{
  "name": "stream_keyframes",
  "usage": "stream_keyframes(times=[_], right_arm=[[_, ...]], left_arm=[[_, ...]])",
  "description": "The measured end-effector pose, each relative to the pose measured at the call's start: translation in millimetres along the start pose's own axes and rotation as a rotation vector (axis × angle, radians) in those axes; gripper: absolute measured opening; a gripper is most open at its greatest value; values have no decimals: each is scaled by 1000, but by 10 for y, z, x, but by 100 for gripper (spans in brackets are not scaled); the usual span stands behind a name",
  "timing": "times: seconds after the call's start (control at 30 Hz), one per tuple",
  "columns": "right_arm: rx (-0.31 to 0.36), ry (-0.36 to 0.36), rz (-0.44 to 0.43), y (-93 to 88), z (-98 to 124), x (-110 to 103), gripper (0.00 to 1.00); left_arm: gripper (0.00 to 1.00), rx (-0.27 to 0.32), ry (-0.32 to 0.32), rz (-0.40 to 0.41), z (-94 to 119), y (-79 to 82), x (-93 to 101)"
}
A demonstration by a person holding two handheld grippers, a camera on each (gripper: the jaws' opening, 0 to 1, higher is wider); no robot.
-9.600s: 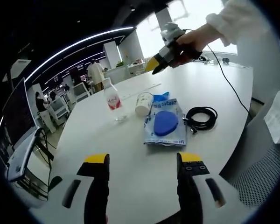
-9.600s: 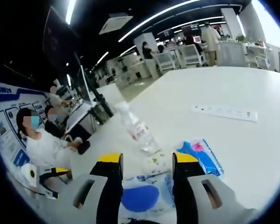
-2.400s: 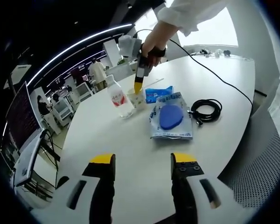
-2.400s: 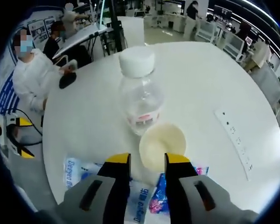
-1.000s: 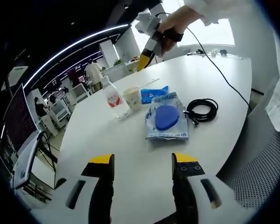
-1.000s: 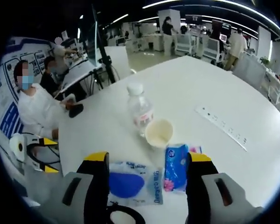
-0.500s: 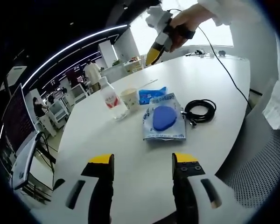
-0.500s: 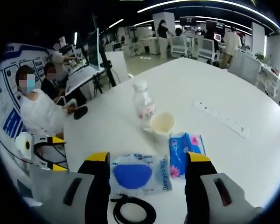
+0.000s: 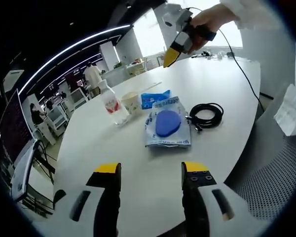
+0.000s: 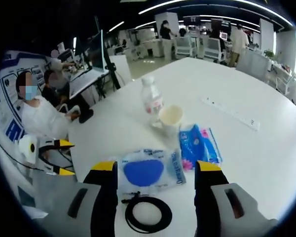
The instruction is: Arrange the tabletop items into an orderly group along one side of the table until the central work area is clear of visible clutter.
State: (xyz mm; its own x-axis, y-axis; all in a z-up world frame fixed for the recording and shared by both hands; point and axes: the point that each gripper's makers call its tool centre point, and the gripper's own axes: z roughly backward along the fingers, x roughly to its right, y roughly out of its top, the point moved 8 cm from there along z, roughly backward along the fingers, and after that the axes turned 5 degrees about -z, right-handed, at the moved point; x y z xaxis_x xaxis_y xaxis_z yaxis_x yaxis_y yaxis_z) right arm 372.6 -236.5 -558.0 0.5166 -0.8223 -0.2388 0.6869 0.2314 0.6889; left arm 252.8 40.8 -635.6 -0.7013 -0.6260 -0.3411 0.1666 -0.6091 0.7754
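In the left gripper view we look across the white tabletop (image 9: 138, 163) from its near edge, with our left tool (image 9: 150, 170) low at that edge, its jaws apart and nothing between them. Ahead we see a water bottle (image 9: 110, 104), a paper cup (image 9: 131, 103) just beside it, a blue tissue pack (image 9: 154, 98), a clear packet with a blue pad inside (image 9: 166, 127) and a coiled black cable (image 9: 205, 115) lying just beside the packet. Our right tool (image 9: 171, 56) shows there too, held high above the far side of the tabletop by a hand (image 9: 207, 19) in a white sleeve, tips angled downward; we cannot tell its jaw gap from that angle. The right gripper view settles it: the right tool (image 10: 152, 170) has its jaws wide apart and empty, hovering above the cable (image 10: 148, 214) and the packet (image 10: 148, 173). This view also gives us a white power strip (image 10: 232, 113) lying beyond the cup (image 10: 170, 117), and seated people at desks off the tabletop's far edge.
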Motion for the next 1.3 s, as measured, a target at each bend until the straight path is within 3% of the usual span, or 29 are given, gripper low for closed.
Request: stream_keyframes(times=[0.27, 0.67, 1.1, 1.3], right_arm=[[9, -19, -31, -187, 185, 81, 60], [56, -52, -108, -378, 329, 0, 58], [64, -71, -133, -536, 387, -86, 56], [82, -103, -147, -599, 475, -147, 54]], left_arm=[[49, 42, -25, -12, 29, 67, 55], [50, 41, -58, 17, 22, 81, 83], [49, 8, -73, 45, 11, 33, 104], [48, 22, -99, 45, 15, 55, 134]])
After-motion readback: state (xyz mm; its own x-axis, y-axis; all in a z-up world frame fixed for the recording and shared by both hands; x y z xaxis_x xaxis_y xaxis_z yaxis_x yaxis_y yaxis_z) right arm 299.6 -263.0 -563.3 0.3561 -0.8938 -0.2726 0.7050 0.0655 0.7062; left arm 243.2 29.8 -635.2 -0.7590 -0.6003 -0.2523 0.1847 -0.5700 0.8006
